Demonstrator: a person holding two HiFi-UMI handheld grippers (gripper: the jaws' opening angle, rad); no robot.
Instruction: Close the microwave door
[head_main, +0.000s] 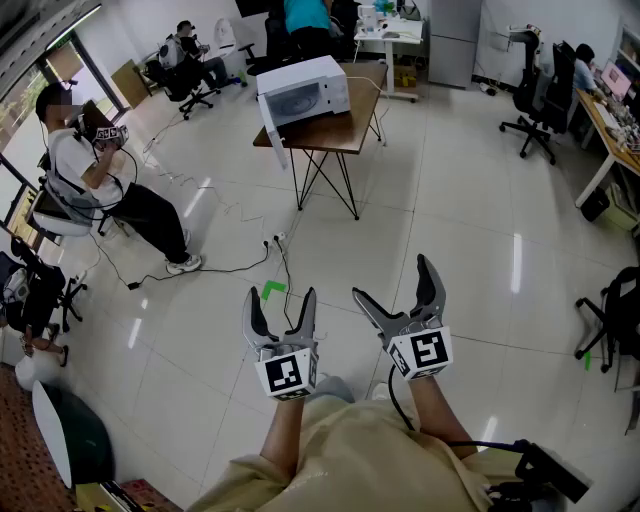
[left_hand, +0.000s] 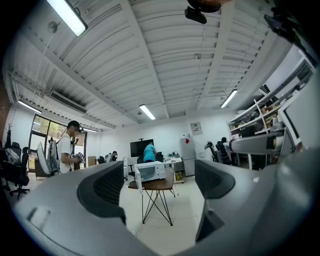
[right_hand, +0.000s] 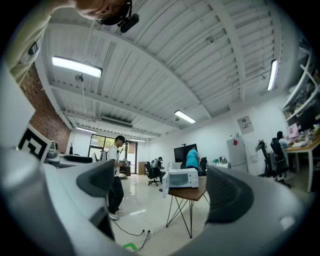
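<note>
A white microwave stands on a small brown table far across the room, its door swung open at the left front. Both gripper views show the microwave small and distant between the jaws. My left gripper and right gripper are held low in front of me, several steps short of the table. Each is open with nothing between its fingers.
A standing person with grippers is at the left, cables and a power strip trail across the white floor, and a green tape mark lies near my grippers. Office chairs and desks line the back and right.
</note>
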